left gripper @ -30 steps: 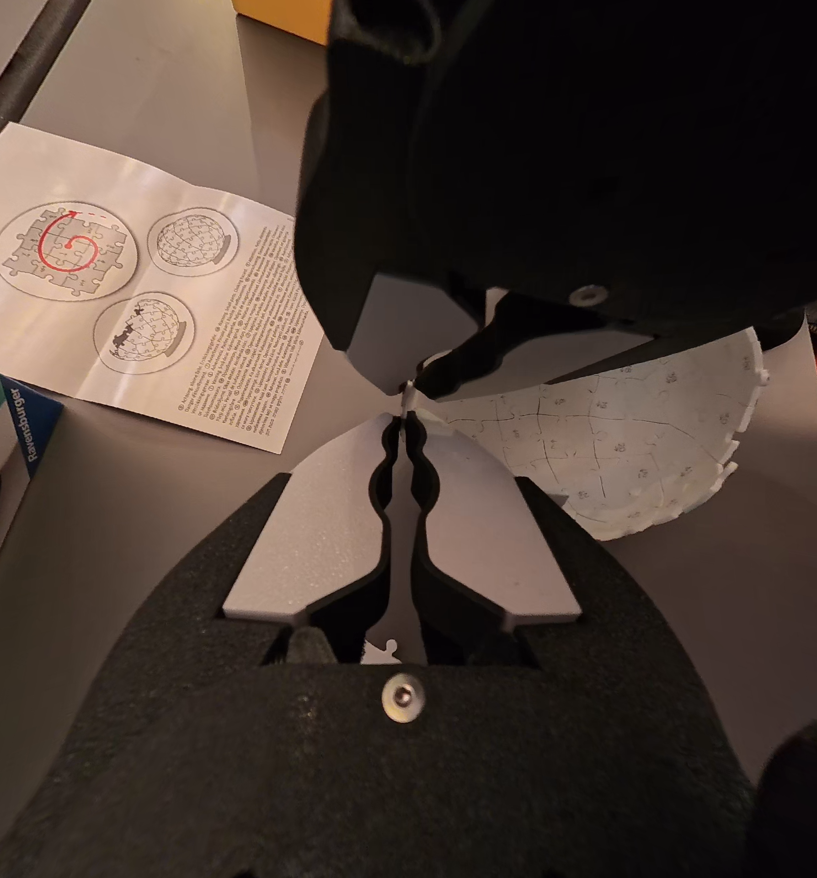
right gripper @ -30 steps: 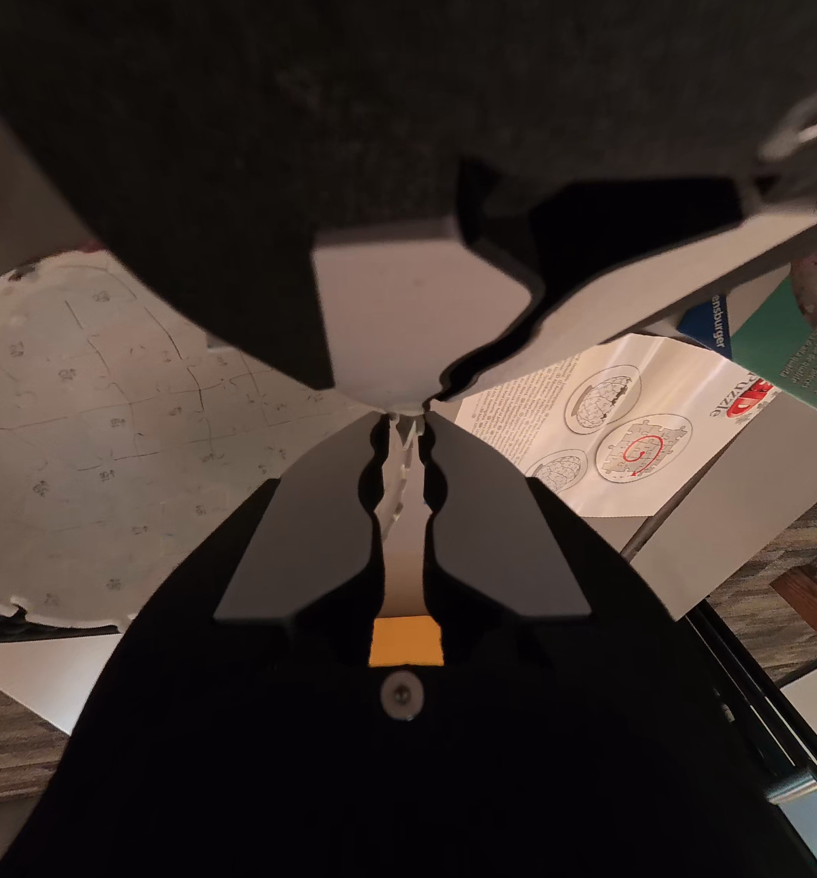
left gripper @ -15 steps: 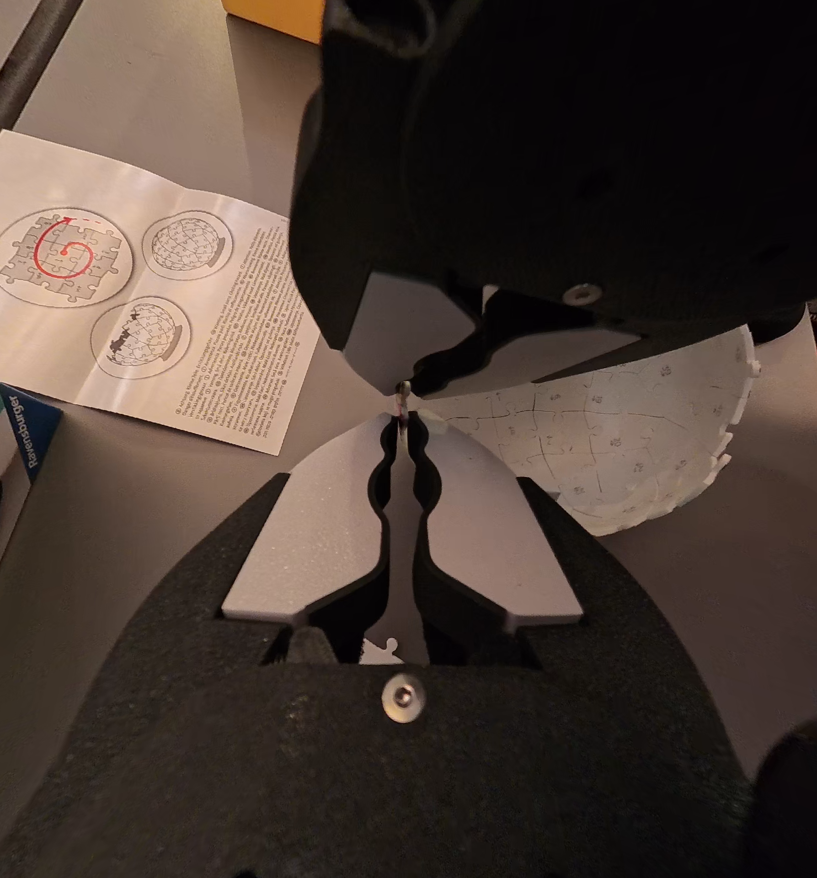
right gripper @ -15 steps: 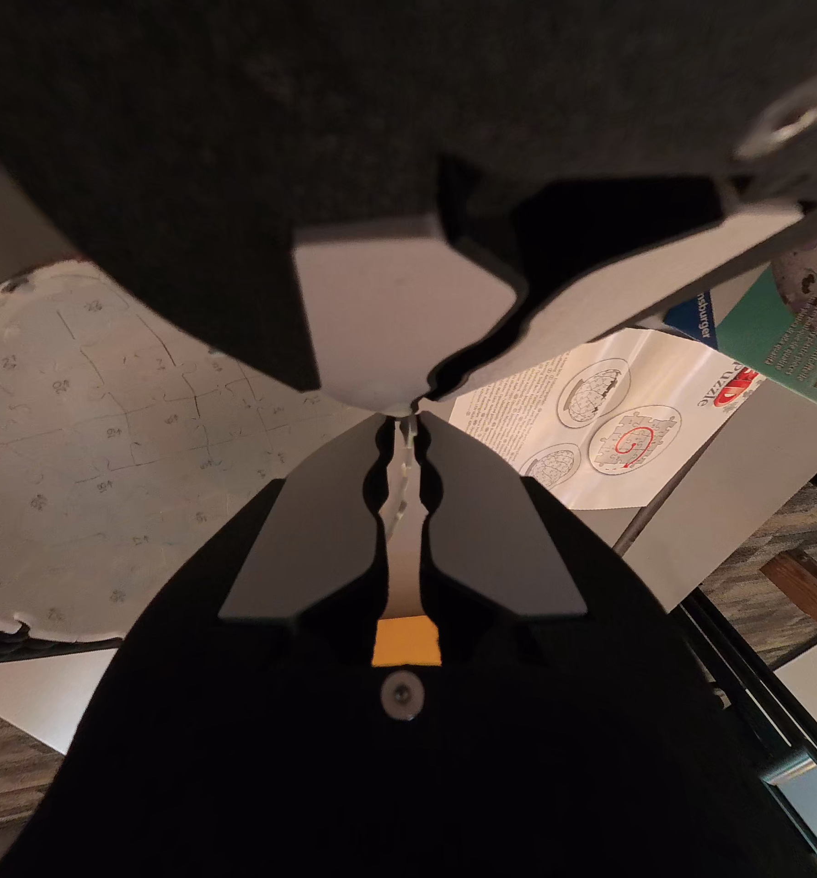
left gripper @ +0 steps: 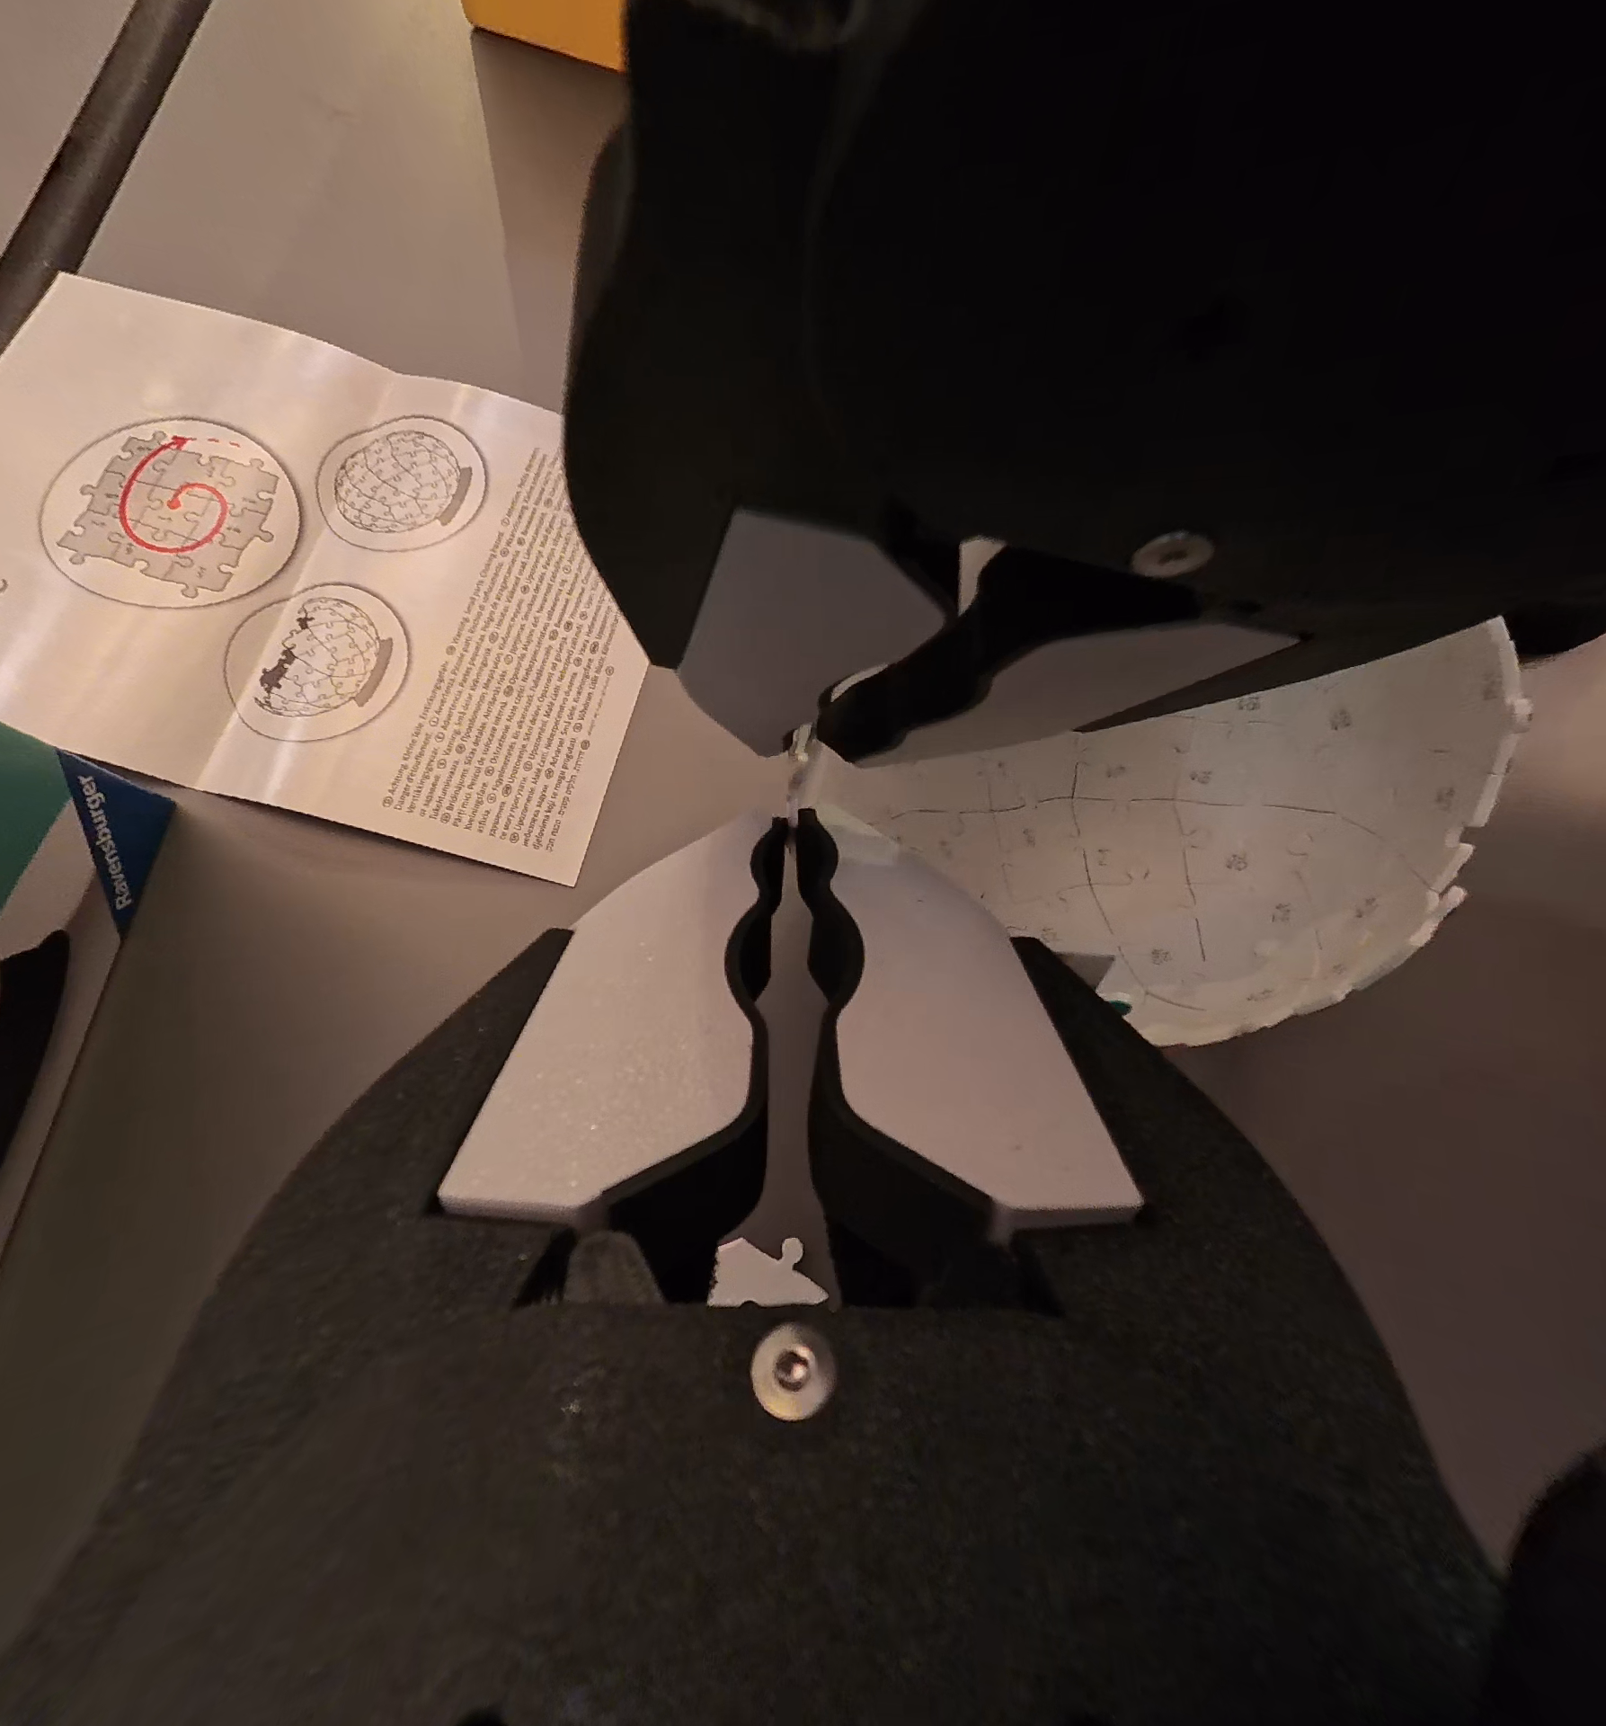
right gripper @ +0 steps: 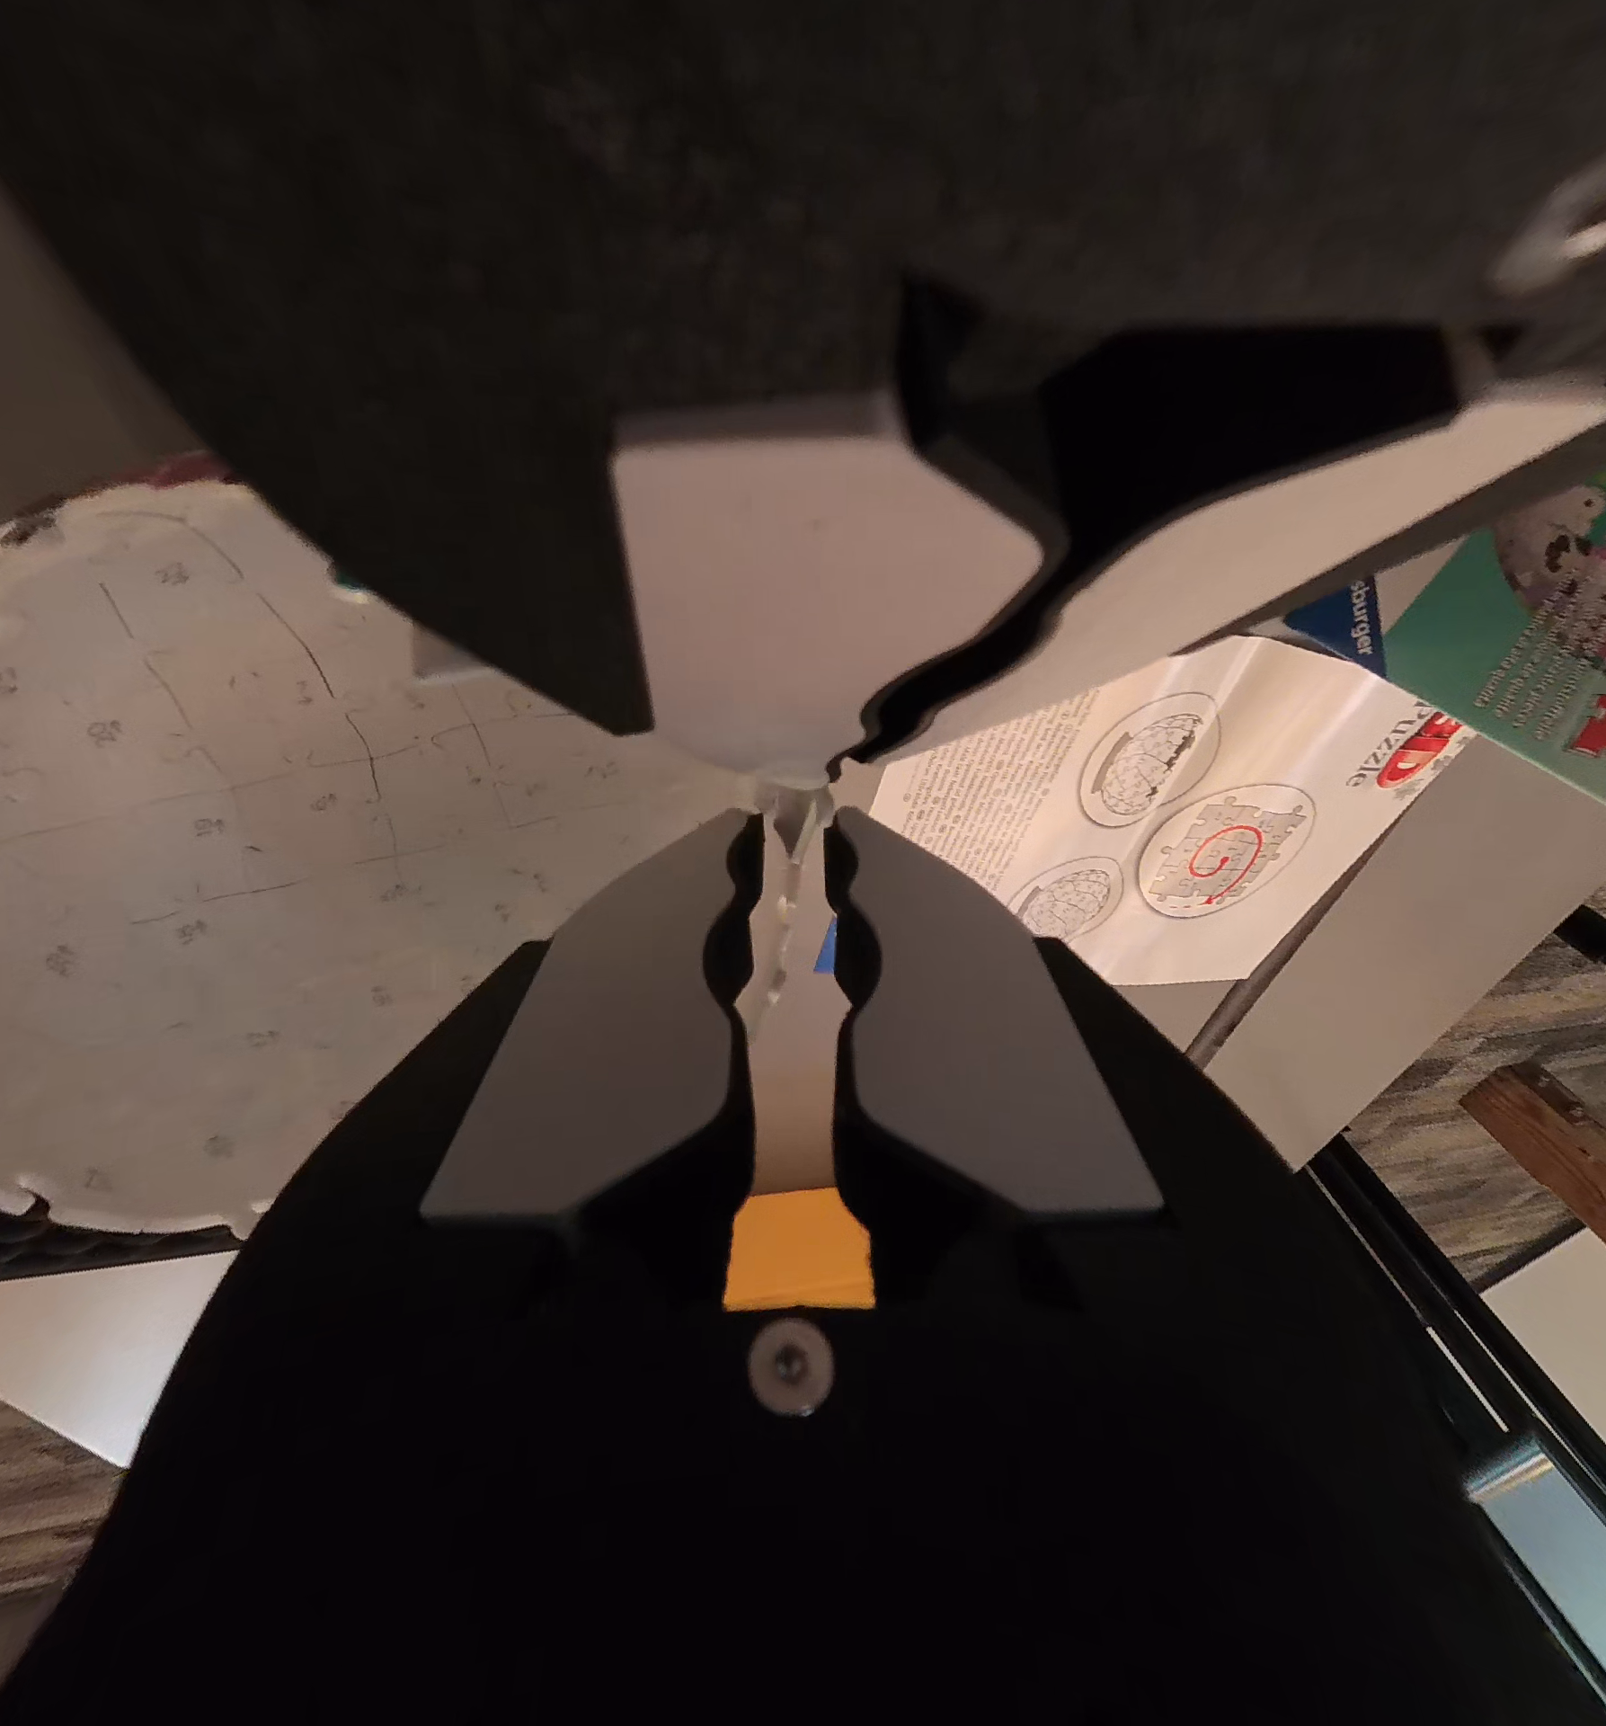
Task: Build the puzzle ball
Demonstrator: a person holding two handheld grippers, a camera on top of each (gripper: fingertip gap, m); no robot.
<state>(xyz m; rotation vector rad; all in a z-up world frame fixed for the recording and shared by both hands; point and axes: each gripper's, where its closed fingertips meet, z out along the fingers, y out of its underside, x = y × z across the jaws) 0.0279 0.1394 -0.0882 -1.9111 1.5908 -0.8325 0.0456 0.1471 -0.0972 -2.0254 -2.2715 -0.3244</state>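
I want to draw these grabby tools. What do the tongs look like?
The left tongs and right tongs look alike. Each has a rough, grainy black body with a rounded front and one silver screw in the middle. Two flat, pale grey fingers taper toward the tips, with black wavy inner edges. No cables or sleeves show.

From the left gripper (left gripper: 791, 822), the right gripper (left gripper: 803, 747) comes in head-on from straight ahead, tips almost meeting, with a small white puzzle piece (left gripper: 797, 775) between them, seemingly pinched by both. The white half-built puzzle ball shell (left gripper: 1247, 859) sits just right of the tips and partly behind the right gripper. The folded white instruction sheet (left gripper: 313, 560) lies flat on the grey table (left gripper: 313, 1027), ahead to the left. The green and blue puzzle box (left gripper: 80, 822) lies nearer on the left, just beside the sheet. A loose white puzzle piece (left gripper: 766, 1275) lies under the left gripper's fingers.
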